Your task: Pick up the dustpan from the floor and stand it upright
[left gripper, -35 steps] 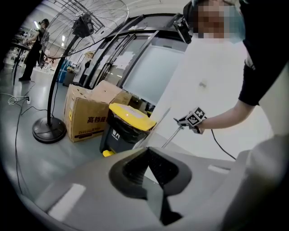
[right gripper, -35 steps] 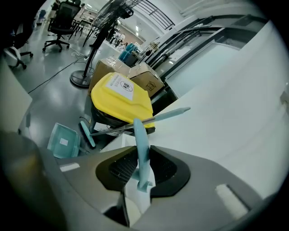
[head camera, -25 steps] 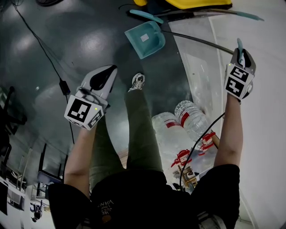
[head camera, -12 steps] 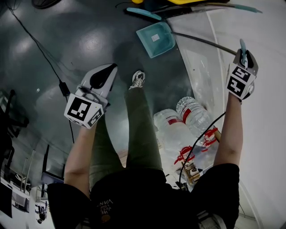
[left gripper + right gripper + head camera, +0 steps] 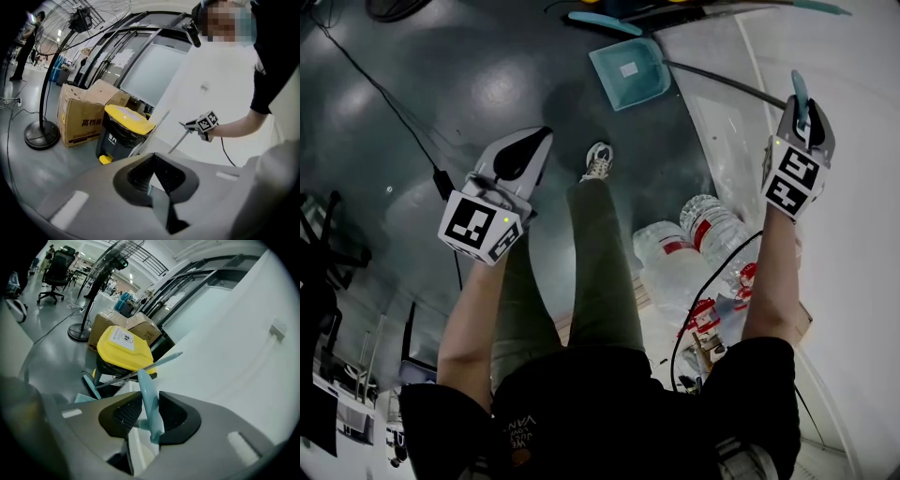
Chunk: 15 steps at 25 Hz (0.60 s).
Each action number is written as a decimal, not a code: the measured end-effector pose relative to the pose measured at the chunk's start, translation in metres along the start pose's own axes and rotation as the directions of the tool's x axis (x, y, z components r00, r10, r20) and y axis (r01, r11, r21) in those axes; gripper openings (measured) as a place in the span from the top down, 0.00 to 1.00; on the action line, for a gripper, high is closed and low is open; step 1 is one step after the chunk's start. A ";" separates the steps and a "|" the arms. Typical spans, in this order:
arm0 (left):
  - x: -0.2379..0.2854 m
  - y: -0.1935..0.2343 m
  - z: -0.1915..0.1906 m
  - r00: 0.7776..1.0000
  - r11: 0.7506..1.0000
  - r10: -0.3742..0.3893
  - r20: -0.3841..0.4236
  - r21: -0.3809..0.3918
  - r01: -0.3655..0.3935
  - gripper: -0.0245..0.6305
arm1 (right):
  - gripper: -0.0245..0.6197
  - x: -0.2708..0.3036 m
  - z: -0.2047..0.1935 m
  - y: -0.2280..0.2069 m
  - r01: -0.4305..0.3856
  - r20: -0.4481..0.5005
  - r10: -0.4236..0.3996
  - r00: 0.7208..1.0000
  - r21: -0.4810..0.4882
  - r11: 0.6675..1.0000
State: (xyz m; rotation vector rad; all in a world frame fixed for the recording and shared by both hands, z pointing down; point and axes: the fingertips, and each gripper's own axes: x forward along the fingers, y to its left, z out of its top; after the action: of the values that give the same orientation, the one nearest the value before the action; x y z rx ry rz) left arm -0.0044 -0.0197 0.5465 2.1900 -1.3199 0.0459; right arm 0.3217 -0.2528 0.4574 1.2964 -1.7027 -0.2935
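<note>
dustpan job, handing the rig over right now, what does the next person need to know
Left gripper: shut, empty, held off to the side.
Right gripper: shut on the teal end of the dustpan handle. Its jaws just eased a little wider, with the handle gripped between them.
Pan: down near the dark floor by the white wall. The handle slants up to the right gripper.
Done: handle grasped and raised.
Left: bring the dustpan upright, probably against the wall, then release.

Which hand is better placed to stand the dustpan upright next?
Right. The right gripper grips the dustpan handle between its jaws, which have just eased slightly wider; the left gripper is shut, empty and apart from it.
</note>
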 end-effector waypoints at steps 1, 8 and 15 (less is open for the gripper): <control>-0.001 0.000 0.002 1.000 1.000 -0.003 -0.001 0.003 0.003 0.88 | 0.82 -0.003 0.002 0.004 -0.005 0.006 0.005 1.000 0.006 1.000; -0.016 -0.002 0.025 0.999 0.999 -0.040 -0.013 0.032 0.040 0.88 | 0.80 -0.017 0.012 0.032 -0.029 0.014 0.028 0.999 0.048 0.998; -0.040 -0.009 0.044 0.996 0.995 -0.075 -0.040 0.067 0.077 0.88 | 0.77 -0.032 0.012 0.050 -0.059 -0.031 0.065 0.997 0.161 0.985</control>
State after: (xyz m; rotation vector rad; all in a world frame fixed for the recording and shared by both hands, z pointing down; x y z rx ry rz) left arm -0.0286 -0.0064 0.4927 2.2835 -1.2304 0.1033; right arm 0.2809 -0.2093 0.4674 1.3531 -1.7606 -0.0980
